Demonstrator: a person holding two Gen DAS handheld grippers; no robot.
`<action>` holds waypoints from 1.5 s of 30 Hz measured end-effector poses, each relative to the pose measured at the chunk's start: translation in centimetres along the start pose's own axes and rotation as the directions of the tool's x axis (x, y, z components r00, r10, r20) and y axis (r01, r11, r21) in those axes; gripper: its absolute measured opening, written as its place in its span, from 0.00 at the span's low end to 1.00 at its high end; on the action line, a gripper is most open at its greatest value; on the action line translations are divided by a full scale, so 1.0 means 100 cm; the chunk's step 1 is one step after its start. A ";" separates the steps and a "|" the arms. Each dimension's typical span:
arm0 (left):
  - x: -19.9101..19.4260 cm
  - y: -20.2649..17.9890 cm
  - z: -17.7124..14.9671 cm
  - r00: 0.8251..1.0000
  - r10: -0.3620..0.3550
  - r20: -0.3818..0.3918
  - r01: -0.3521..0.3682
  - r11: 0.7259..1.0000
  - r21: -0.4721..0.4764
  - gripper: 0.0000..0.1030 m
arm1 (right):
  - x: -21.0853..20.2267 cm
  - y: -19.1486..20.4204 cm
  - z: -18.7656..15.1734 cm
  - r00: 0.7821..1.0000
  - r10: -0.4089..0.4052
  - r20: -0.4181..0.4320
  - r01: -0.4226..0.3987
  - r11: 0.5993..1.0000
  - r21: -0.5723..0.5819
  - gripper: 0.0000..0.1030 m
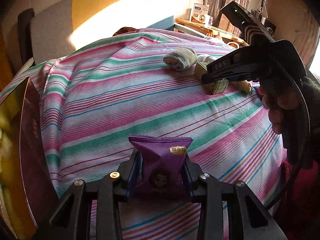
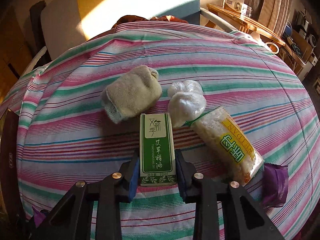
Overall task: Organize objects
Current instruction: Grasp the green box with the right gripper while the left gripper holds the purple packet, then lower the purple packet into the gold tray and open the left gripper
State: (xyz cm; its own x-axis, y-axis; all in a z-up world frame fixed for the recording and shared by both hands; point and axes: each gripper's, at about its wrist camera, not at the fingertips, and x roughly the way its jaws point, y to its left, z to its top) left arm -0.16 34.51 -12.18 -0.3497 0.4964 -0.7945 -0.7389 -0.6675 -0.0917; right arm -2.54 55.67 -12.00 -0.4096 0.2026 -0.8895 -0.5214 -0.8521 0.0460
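Observation:
My left gripper [image 1: 163,161] is shut on a purple snack packet [image 1: 163,160], held just above the striped cloth. My right gripper [image 2: 157,160] is shut on a green and white essential oil box [image 2: 157,150] lying on the cloth; it also shows in the left wrist view [image 1: 217,78] over that box [image 1: 218,87]. A rolled grey sock [image 2: 131,97] lies behind the box to the left, a knotted white plastic bag [image 2: 187,102] behind to the right. A clear snack pack with a yellow label [image 2: 230,144] lies to the right.
A striped cloth [image 2: 70,140] covers the table. Another purple packet [image 2: 275,186] lies at the right. A dark red box [image 1: 30,150] stands at the left edge. A chair [image 1: 60,30] and a wooden shelf [image 2: 246,22] stand behind the table.

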 end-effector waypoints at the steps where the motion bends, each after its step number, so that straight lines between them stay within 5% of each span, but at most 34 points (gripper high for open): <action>1: -0.001 0.001 0.001 1.000 -0.001 -0.005 0.001 1.000 -0.007 0.35 | -0.003 0.000 0.000 1.000 0.022 0.008 -0.022 1.000 0.003 0.30; 13: -0.055 0.012 -0.004 0.999 -0.043 0.032 0.045 0.997 -0.055 0.34 | -0.002 0.005 -0.002 0.998 0.051 -0.027 -0.051 0.999 -0.009 0.30; 21: -0.104 0.099 0.008 0.998 -0.024 0.054 0.037 0.967 -0.251 0.34 | -0.006 0.010 -0.005 1.000 0.017 -0.024 -0.018 0.999 -0.040 0.29; 32: -0.073 0.287 0.028 0.977 0.173 -0.121 -0.211 0.844 -0.493 0.34 | -0.015 0.024 -0.004 0.999 0.032 0.008 -0.031 0.995 -0.097 0.29; 40: -0.029 0.333 0.041 0.939 0.271 -0.211 -0.342 0.795 -0.501 0.36 | -0.018 0.030 -0.004 0.999 0.041 0.023 -0.038 0.992 -0.122 0.29; 45: -0.024 0.341 0.044 0.924 0.314 -0.220 -0.382 0.793 -0.474 0.54 | -0.016 0.032 -0.003 0.999 0.032 0.023 -0.028 0.991 -0.134 0.29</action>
State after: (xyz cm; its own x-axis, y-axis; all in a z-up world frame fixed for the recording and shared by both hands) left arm -27.03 13.04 -10.73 -0.4283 0.1272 -0.8947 -0.1795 -0.9823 -0.0537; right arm -3.29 52.50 -10.58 -0.4434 0.1867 -0.8767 -0.4050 -0.9143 0.0101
